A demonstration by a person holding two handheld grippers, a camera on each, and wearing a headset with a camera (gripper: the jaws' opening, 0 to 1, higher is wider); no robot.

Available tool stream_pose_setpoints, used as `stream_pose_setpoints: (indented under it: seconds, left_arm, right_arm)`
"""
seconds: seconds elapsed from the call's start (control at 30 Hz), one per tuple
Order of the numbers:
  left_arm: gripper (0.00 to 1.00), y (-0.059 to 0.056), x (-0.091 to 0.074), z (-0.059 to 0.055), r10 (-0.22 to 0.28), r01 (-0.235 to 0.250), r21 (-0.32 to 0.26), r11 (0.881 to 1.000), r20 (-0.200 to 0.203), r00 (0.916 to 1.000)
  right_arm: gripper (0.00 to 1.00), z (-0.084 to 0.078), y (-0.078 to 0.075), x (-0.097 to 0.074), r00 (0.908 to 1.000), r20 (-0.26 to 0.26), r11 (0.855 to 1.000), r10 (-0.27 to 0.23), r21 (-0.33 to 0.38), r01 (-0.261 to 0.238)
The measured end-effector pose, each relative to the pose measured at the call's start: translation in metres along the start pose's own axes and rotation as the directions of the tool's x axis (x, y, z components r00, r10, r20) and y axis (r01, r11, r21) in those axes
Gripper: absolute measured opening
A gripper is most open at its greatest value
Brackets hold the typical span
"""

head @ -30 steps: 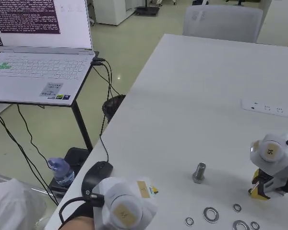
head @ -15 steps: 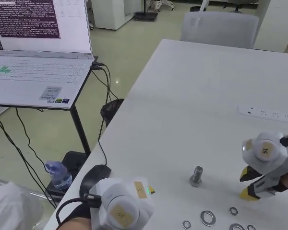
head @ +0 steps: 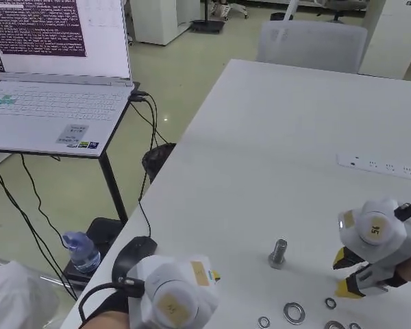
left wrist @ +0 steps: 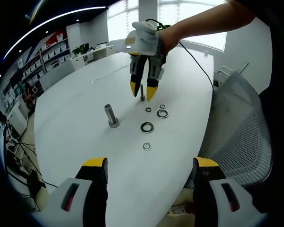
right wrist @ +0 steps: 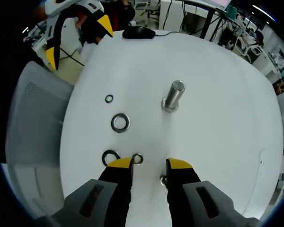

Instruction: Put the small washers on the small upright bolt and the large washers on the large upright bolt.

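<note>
Lower right in the head view, the right gripper (head: 342,274) hangs narrowly parted and empty above the washers (head: 294,313) beside the bolt (head: 279,252), the left gripper (left wrist: 150,163) gaping wide

A grey metal bolt (head: 279,252) and shiny metal washer (head: 294,313) sit on the smooth matt table (head: 281,151).

White left tool (left wrist: 150,163), right tool (right wrist: 149,163); yellow tips
</note>
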State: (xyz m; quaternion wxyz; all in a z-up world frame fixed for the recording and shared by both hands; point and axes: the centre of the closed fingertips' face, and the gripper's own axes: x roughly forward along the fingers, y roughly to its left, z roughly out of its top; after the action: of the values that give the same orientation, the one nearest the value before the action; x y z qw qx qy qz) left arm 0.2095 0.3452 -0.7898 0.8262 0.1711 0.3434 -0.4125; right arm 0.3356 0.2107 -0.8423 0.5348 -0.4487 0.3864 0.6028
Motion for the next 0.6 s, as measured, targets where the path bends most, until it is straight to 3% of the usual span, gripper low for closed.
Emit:
stream_pose_setpoints:
  seconds: [0.17, 0.6]
  left_arm:
    - [0.73, -0.001, 0.000, 0.001, -0.002, 0.002, 0.000, 1.000, 0.006, 1.0000]
    - [0.72, 0.001, -0.004, 0.006, -0.004, 0.004, 0.007, 1.000, 0.010, 0.9999]
  right_arm:
    - [0.29, -0.006, 0.008, 0.008, 0.9995, -0.029, 1.000, 0.013, -0.017, -0.013]
    - [0.27, -0.012, 0.012, 0.027, 0.9990, -0.043, 1.000, 0.012, -0.012, -0.013]
